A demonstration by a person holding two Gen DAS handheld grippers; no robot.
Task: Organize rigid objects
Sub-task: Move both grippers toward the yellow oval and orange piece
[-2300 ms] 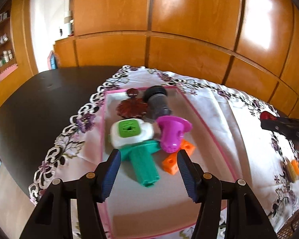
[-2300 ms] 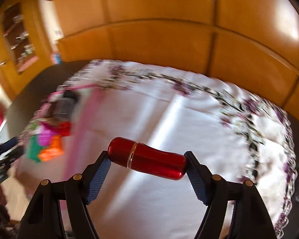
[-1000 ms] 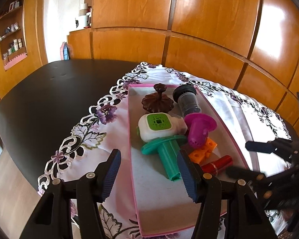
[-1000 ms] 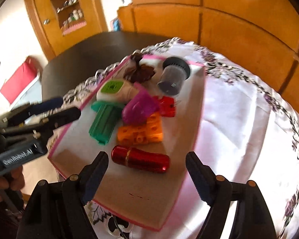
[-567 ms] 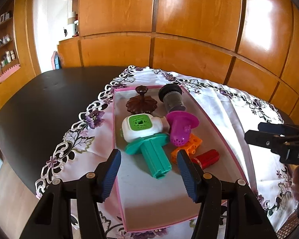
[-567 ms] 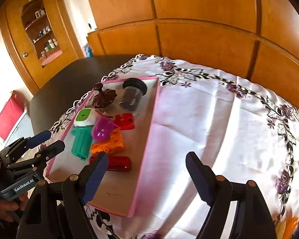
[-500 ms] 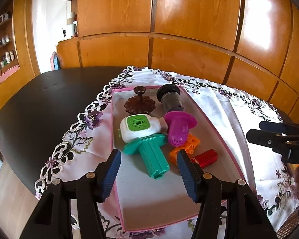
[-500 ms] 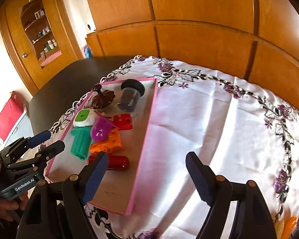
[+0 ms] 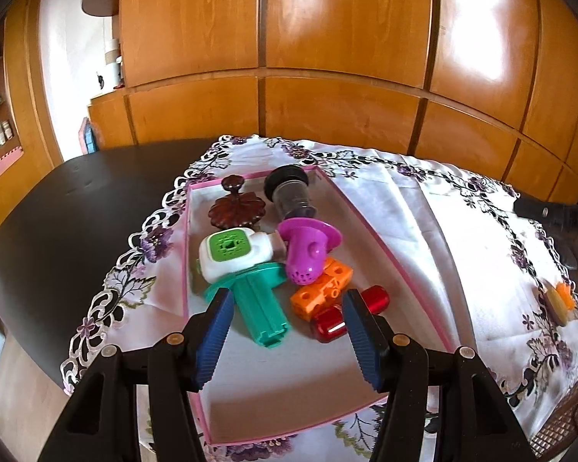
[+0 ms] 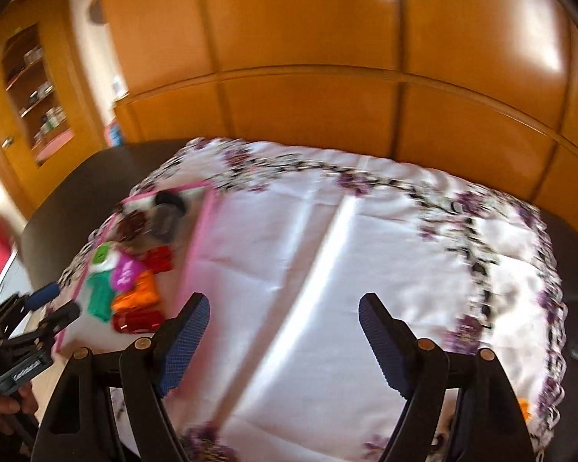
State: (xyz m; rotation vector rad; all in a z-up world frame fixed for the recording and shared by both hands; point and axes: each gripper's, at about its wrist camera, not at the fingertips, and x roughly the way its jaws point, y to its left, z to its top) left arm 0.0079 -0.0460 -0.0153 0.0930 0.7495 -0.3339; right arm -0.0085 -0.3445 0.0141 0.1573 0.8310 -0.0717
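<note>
Hovering over the near end of a shallow pink-rimmed tray (image 9: 381, 248), the left gripper (image 9: 285, 331) has its blue-padded jaws partly apart with nothing between them. The right gripper (image 10: 283, 340) hangs above bare white embroidered tablecloth (image 10: 366, 269) to the right of the tray, its jaws spread wide and empty; that view is blurred.

All the collected pieces lie in the tray, which sits on the left part of the cloth. Nearest is a glossy red metal cylinder (image 9: 329, 325), lying on its side, partly hidden behind the left gripper's right pad. To its left lies a teal plastic T-shaped piece (image 9: 262, 308), its stem pointing toward the near end. Just beyond the red cylinder is an orange plastic block with round holes (image 9: 321, 288). A magenta plastic funnel-shaped strainer (image 9: 306, 250) lies on its side, leaning over the orange block. To its left, a white plastic bottle with a green square cap (image 9: 231, 254) rests on the teal piece's crossbar. Farther back stand a dark brown fluted lid with a knob (image 9: 235, 210) and, to its right, a smoky grey jar with a black lid (image 9: 290, 192), tipped on its side.

Beyond the cloth's left edge the dark worktop (image 9: 77, 200) is bare. At the far right edge of the cloth lies a small yellow-and-orange object (image 9: 558, 298), too small to identify.
</note>
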